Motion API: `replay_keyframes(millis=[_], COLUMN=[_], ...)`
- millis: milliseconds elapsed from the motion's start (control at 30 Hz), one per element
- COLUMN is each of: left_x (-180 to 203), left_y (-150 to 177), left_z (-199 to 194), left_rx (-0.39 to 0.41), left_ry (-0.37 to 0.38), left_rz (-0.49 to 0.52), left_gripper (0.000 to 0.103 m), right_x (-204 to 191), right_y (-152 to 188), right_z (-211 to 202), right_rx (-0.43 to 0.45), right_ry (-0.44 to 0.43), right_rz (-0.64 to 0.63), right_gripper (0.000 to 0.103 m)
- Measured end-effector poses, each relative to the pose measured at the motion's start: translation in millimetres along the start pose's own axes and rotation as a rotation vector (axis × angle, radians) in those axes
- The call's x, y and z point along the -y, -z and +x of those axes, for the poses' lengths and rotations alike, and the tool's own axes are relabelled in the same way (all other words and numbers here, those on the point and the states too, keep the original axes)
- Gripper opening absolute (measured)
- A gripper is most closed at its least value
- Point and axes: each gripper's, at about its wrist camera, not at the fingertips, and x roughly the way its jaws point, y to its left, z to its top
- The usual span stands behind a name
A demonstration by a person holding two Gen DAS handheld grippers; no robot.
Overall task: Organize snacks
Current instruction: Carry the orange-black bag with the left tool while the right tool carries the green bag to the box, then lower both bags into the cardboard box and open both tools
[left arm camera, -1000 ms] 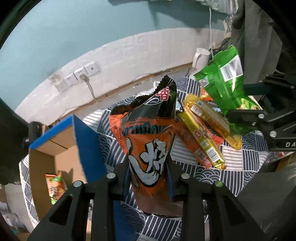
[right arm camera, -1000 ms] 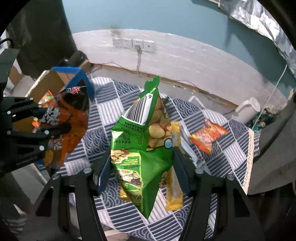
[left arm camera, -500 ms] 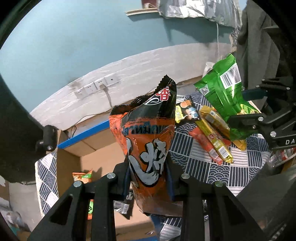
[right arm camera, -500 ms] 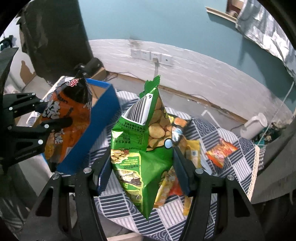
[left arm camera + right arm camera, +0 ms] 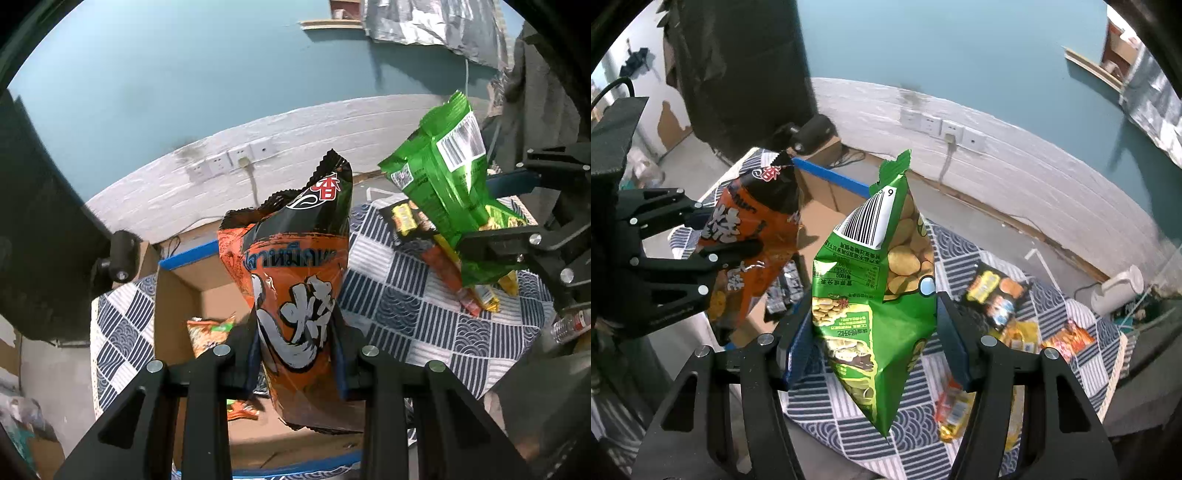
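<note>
Both tongs are matte black, built from flat angular plates with triangular cut-outs near the base. On the left tongs (image 5: pixel 295 354), four round silver screw heads sit in a row across the arms, two on each side of the gap, and the inner faces carry dark blue pads. The right tongs (image 5: pixel 873 332) have the same four silver screws and brighter blue pads (image 5: pixel 798 339) lining the insides. Seen from the side, each tool shows small silver rivets along its black linkage bars.
</note>
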Motion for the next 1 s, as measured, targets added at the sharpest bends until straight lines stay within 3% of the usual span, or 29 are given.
replay_keyframes(millis=[500, 767, 1000], left_x=[-70.1, -90.9, -94.5], left_y=[39.8, 54.8, 63.0], left_z=[21.0, 40.0, 49.2], left_rx=[-0.074, -0.132, -0.168], left_ry=[-0.054, -0.081, -0.094], left_rz=[-0.108, -0.142, -0.143], left_gripper=[0.032, 0.032, 0.033], right_x=[-66.5, -96.0, -99.4], right_y=[-38.4, -47.3, -50.2], right_z=[57.3, 92.8, 111.5], right_rx=[-0.073, -0.132, -0.169], right_ry=[-0.087, -0.119, -0.147], right_rz=[-0.063, -0.076, -0.052], right_gripper=[0.062, 0.062, 0.063])
